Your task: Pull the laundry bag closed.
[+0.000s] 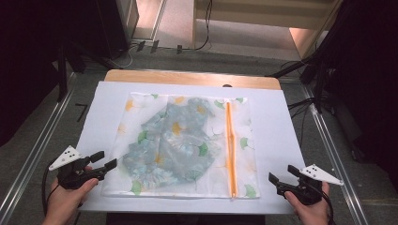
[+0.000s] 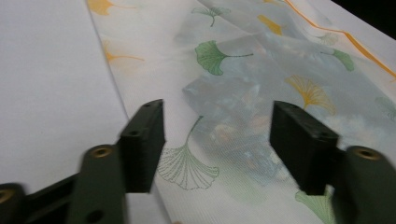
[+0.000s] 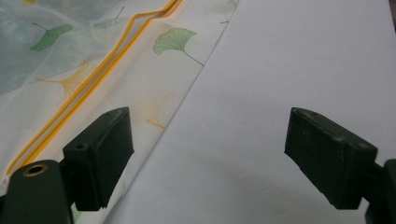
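A see-through mesh bag (image 1: 187, 140) printed with green and yellow ginkgo leaves lies flat on the white sheet (image 1: 277, 131). An orange zipper (image 1: 230, 145) runs down its right side. Inside lies a crumpled bluish floral garment (image 1: 173, 145). My left gripper (image 1: 104, 161) is open at the bag's near left corner, its jaws over the bag's edge (image 2: 187, 154). My right gripper (image 1: 283, 174) is open to the right of the bag's near right corner, with the zipper (image 3: 93, 88) and the bag's edge to its left and white sheet (image 3: 280, 70) between the jaws.
The white sheet covers a wooden table (image 1: 187, 77). Metal rails (image 1: 40, 150) run along both sides. Cables (image 1: 300, 105) and dark stands sit on the floor beyond the table.
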{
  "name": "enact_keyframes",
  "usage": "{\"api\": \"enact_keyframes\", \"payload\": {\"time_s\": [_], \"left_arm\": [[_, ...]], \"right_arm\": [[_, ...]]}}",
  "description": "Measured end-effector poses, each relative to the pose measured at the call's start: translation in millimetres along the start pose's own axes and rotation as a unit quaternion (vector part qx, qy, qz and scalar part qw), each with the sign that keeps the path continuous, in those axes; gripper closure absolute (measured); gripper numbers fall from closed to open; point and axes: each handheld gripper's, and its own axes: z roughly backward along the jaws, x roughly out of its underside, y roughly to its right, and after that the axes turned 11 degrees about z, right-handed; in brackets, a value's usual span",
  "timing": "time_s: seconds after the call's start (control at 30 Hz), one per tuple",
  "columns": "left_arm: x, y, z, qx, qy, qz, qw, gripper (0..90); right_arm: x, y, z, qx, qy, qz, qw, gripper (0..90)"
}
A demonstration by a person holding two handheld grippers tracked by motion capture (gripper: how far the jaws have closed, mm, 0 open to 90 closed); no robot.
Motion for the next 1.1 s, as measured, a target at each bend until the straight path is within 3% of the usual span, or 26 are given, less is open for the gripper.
{"api": "enact_keyframes", "payload": {"time_s": [0.23,0.27,0.33,0.37,0.4,0.47,0.5,0.57,0.6,0.7,0.8,0.93,0.97,1.1], "left_arm": [[-0.9,11.4,-4.7,0.029,-0.008,0.007,0.9995,67.9],[-1.4,15.2,-7.0,0.033,-0.011,0.007,0.9994,74.3],[-1.5,21.4,-11.3,0.039,-0.015,0.004,0.9991,78.5],[-1.3,25.1,-14.3,0.045,-0.019,0.001,0.9988,78.5],[-0.9,29.2,-17.6,0.054,-0.026,0.000,0.9982,81.5],[0.7,38.2,-24.9,0.066,-0.042,-0.013,0.9969,85.6],[1.8,43.1,-28.7,0.067,-0.051,-0.017,0.9963,87.3],[4.2,52.8,-36.1,0.075,-0.063,-0.026,0.9949,89.1],[5.3,58.0,-39.7,0.079,-0.067,-0.029,0.9942,89.7],[7.7,71.6,-48.9,0.091,-0.077,-0.037,0.9922,90.0],[11.8,85.6,-58.2,0.101,-0.089,-0.055,0.9894,89.9],[17.6,104.5,-71.0,0.117,-0.102,-0.069,0.9855,90.0],[19.9,111.6,-75.4,0.123,-0.106,-0.076,0.9838,90.0],[28.5,135.6,-90.6,0.140,-0.125,-0.101,0.9769,90.0]], "right_arm": [[-1.7,-6.7,-1.6,-0.019,0.008,0.003,0.9998,24.1],[-2.4,-9.5,-1.8,-0.029,0.014,0.006,0.9995,28.9],[-2.9,-12.8,-2.0,-0.036,0.018,0.006,0.9992,37.7],[-2.9,-12.8,-2.0,-0.036,0.018,0.006,0.9992,37.7],[-2.8,-14.2,-1.9,-0.047,0.021,0.009,0.9986,47.1],[-3.3,-18.2,-2.4,-0.074,0.023,0.015,0.9969,54.0],[-3.8,-20.7,-2.5,-0.076,0.023,0.021,0.9966,58.5],[-5.3,-25.7,-2.6,-0.072,0.021,0.020,0.9970,64.8],[-6.7,-30.2,-4.6,-0.083,0.020,0.017,0.9963,72.3],[-7.4,-35.5,-7.8,-0.101,0.016,0.019,0.9946,78.0],[-7.7,-49.9,-16.2,-0.123,-0.005,0.035,0.9918,90.0],[-7.6,-60.1,-21.7,-0.143,-0.021,0.042,0.9887,90.0],[-7.4,-66.9,-25.8,-0.158,-0.033,0.048,0.9858,90.0],[-6.5,-73.7,-32.6,-0.170,-0.051,0.052,0.9828,90.0]]}}
